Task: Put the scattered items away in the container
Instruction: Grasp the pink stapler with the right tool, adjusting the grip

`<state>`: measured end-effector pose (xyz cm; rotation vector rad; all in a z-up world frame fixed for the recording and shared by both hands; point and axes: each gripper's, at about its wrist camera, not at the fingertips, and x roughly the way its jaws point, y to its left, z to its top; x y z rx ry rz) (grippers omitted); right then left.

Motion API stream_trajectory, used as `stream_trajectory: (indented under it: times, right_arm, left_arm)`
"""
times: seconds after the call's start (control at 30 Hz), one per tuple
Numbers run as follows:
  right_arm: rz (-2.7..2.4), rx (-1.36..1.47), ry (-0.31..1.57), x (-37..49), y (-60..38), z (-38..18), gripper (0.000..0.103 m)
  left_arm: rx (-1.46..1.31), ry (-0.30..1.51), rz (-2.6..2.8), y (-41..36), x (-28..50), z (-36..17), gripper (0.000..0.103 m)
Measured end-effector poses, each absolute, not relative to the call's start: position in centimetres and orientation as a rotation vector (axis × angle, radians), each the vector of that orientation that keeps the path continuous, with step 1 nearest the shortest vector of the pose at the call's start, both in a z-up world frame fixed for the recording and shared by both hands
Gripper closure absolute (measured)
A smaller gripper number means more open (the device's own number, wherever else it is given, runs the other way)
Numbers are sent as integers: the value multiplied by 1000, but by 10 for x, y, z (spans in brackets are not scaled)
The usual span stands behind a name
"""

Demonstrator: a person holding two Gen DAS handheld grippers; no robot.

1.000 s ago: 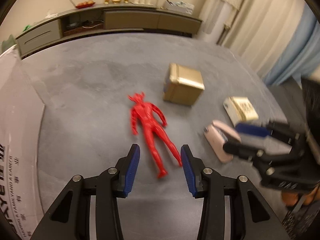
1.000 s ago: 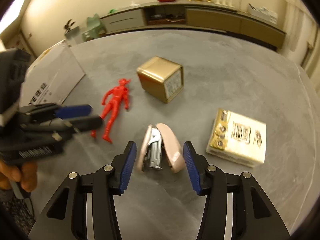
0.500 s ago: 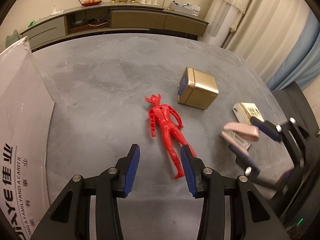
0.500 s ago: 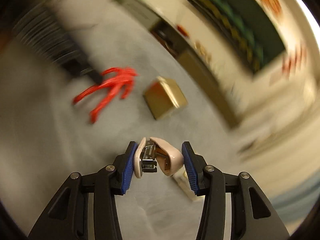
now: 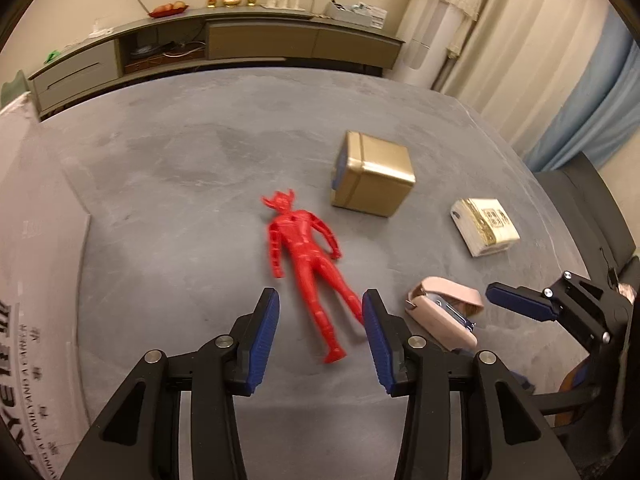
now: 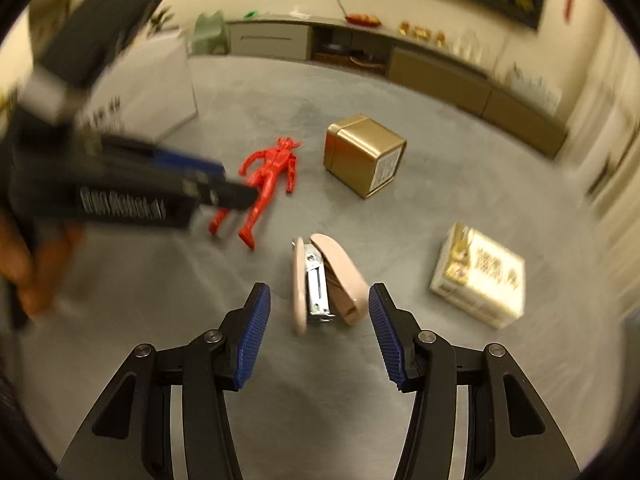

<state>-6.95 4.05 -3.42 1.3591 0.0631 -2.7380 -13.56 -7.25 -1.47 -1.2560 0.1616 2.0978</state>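
On the grey bench lie four loose items: a red toy figure, a gold tin box, a pink stapler and a cream wrapped packet. The white cardboard box with printed lettering stands at the bench's left edge, well apart from the stapler and packet.

The left gripper is angled down toward the bench, its jaws released and spread wide. In the left wrist view, the figure's legs run down between the blue pads, with no pad touching the figure. The figure lies flat on its back, head toward the far side of the bench. In the right wrist view, this gripper reaches in from the left, held by a hand that shows only as a blur.

The right gripper also points down at the bench with jaws released. The stapler lies on its side just ahead of the gap between the fingers, hinged open so its metal staple channel shows, and neither pad touches it. The packet sits to the stapler's right, near it but not touching. The tin box stands beyond the stapler, just beside the figure's head.

Behind the bench a long low sideboard runs along the wall, and curtains hang to the right.
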Motion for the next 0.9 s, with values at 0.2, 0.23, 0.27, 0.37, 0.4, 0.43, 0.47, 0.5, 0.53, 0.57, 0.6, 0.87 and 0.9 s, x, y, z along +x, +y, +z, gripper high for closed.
stream_trajectory:
  times: [0.2,0.23,0.27,0.37,0.4,0.43,0.47,0.5,0.53,0.57,0.6,0.87,0.9]
  right_arm:
    - [-2716,1351,-459,-72,84,-39,48]
    - [-2712,1367,-510,-72,89,-42,48]
    - [-2705,1385,-535,-76,94,-46,48]
    - [-2697,1366,-526,-81,91,-50,48]
    - [-2688,1368,-505,-82,88,-51,50]
    - [-2680,1368,-474,-83,82,-49,54]
    - [-2679,1362,-445,-83,78,-47,65]
    - [-2687,1356,-389,-82,71,-45,69]
    - [-2713,1353,-276,-81,60,-40,76]
    - [-2732,1346,-181,-82,51,-39,77]
    - [-2747,1338,-91,-81,42,-39,77]
    - [-2685,1325,-437,-82,63,-55,45]
    - [-2668,1317,-482,-82,66,-57,45]
  left_arm:
    - [-1262,148,2147,-80,-140,-18,52]
    - [-1264,145,2143,-80,-140,-19,52]
    - [-1265,143,2139,-80,-140,-20,52]
    - [-1254,140,2132,-81,-140,-20,52]
    - [-1257,136,2127,-82,-140,-20,52]
    - [-1262,130,2121,-84,-141,-21,51]
    - [-1266,121,2115,-85,-141,-22,51]
    - [-1270,116,2114,-87,-142,-23,51]
    - [-1273,116,2116,-89,-142,-23,51]
    - [-1276,130,2118,-89,-142,-23,52]
    - [-1277,166,2122,-87,-141,-25,54]
    - [-1268,170,2133,-89,-140,-21,54]
    - [-1267,148,2128,-91,-141,-20,54]
